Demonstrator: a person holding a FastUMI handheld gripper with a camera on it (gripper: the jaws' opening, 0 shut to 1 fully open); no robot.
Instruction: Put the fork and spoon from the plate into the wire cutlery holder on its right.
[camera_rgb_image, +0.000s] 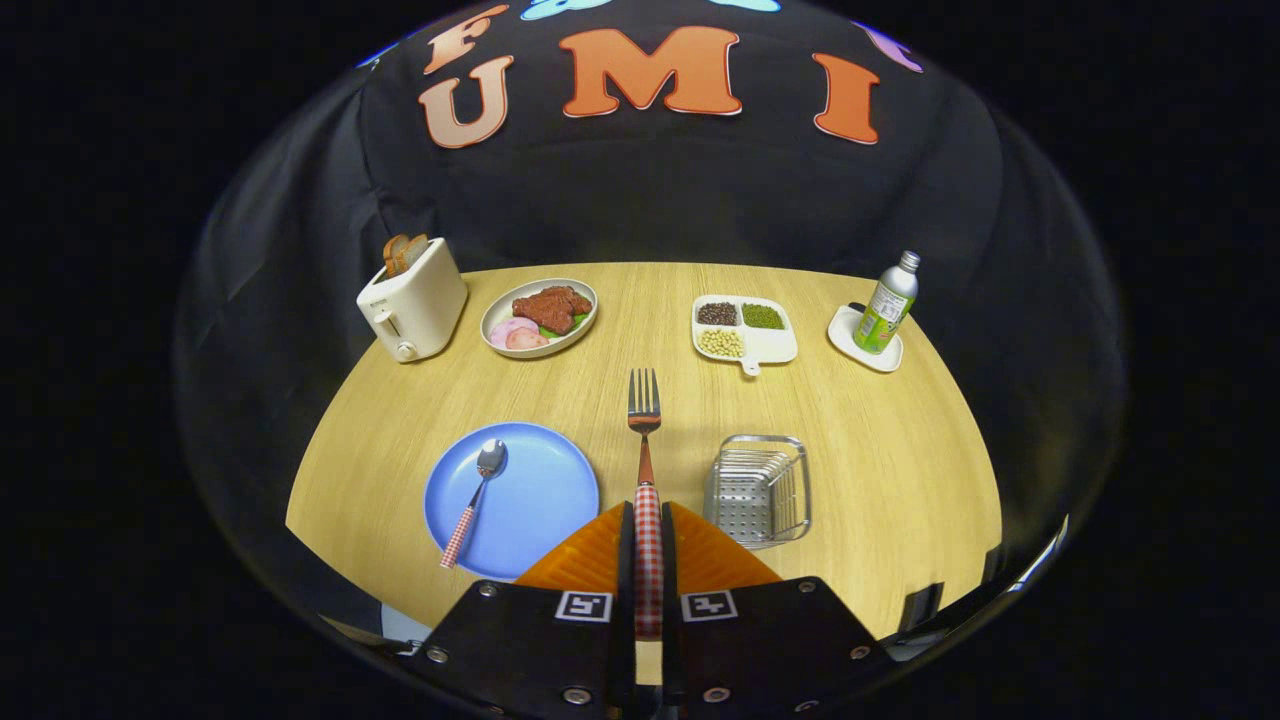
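Fork (644, 420) first: it has a steel head with four tines and a red-and-white checked handle, and your gripper (648, 530) is clenched on that handle, both fingers pressing it from either side. The tines point away from you, above the wooden table (900, 480), between the blue plate (530, 500) on the left and the wire cutlery holder (758, 490) on the right. The spoon (476, 495) has the same checked handle and a steel bowl; it lies on the left part of the plate, bowl toward the far side. The holder is a silver wire basket with a perforated inner wall. At the far side you have a toaster (412, 305) with bread, a plate of meat (540, 315), a divided dish (745, 332) of beans, and a bottle (886, 305) on a coaster. The bottle carries a green label, too small for you to read.
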